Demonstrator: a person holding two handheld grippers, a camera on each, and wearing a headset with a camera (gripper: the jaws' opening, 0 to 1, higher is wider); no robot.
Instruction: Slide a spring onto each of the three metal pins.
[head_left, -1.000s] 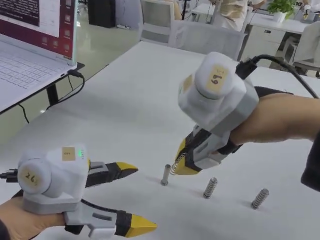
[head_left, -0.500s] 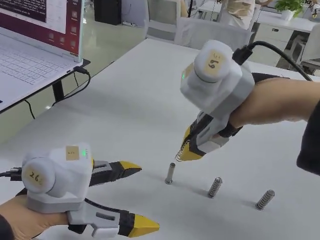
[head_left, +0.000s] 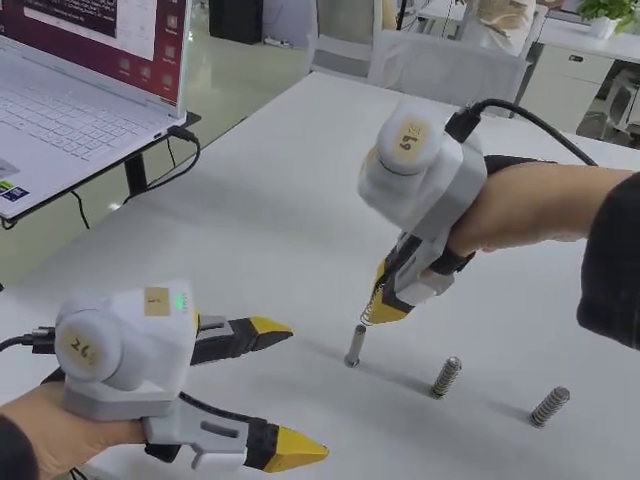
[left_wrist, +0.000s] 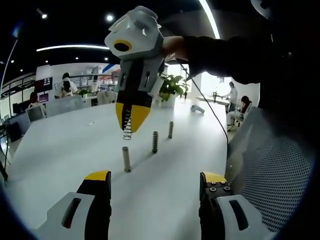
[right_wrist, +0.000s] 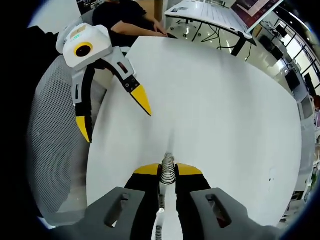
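A bare metal pin (head_left: 354, 346) stands upright on the white table (head_left: 260, 220). To its right, two more pins carry springs (head_left: 445, 377) (head_left: 549, 406). My right gripper (head_left: 385, 310) hangs just above and right of the bare pin, shut on a small spring (head_left: 372, 308) that points down. From the left gripper view, that spring (left_wrist: 126, 127) hovers over the pin (left_wrist: 126, 159). In the right gripper view the spring (right_wrist: 168, 167) is pinched between the yellow tips. My left gripper (head_left: 285, 390) rests open at the lower left, short of the pin.
An open laptop (head_left: 70, 90) sits on a side stand at the left, with a black cable (head_left: 185, 150) hanging at its corner. Chairs (head_left: 440, 60) stand at the table's far end. The right gripper's cable (head_left: 530, 115) trails over the arm.
My right gripper has lifted the spring from beside the pin's top to a little above it. The left gripper has stayed put; the head camera has shifted.
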